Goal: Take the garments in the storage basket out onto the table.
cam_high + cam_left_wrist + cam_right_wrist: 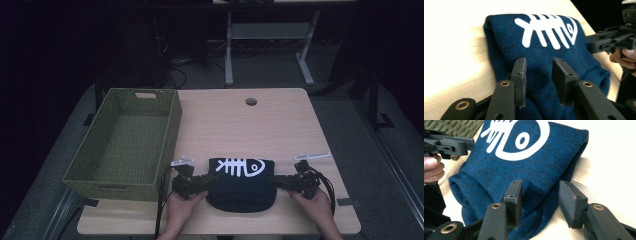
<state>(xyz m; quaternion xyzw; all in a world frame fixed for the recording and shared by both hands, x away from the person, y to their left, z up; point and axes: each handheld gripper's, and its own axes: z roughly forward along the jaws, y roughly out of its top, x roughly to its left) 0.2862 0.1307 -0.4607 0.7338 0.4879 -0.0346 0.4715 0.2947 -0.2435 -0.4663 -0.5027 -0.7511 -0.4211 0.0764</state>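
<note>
Folded dark blue garment (pixel 242 184) with a white fish-skeleton print (pixel 242 167) lies flat on the table (pixel 280 125), near the front edge, print side up. It is a compact bundle, the folded bulk rounded toward the person.

Left tongs (pixel 539 75) come in at the garment's left side. Jaws stand apart, poised over the blue fabric, with cloth visible between and beneath them but not pinched. Judged open, set to bite the near-left edge.

Right tongs (pixel 540 200) mirror this at the garment's right side. Jaws apart; one sits over the fabric, the other just past the folded edge above bare table. Also open, straddling the edge, which reads as lining up to take the fold between the jaws.

In the high view both tongs (pixel 207 181) (pixel 275 182) flank the garment symmetrically, hands (pixel 180 207) (pixel 317 205) behind them. The paired placement suggests a two-sided lift, keeping the bundle from unfolding.

Left of the garment, just beside it, stands a green woven basket (pixel 167 145), empty as far as shows, its long side running away from the person. Likely destination, judging by nearness. Beyond the garment, a round cable hole (pixel 251 102) in the table's far part. Floor and desk legs behind are dim.
</note>
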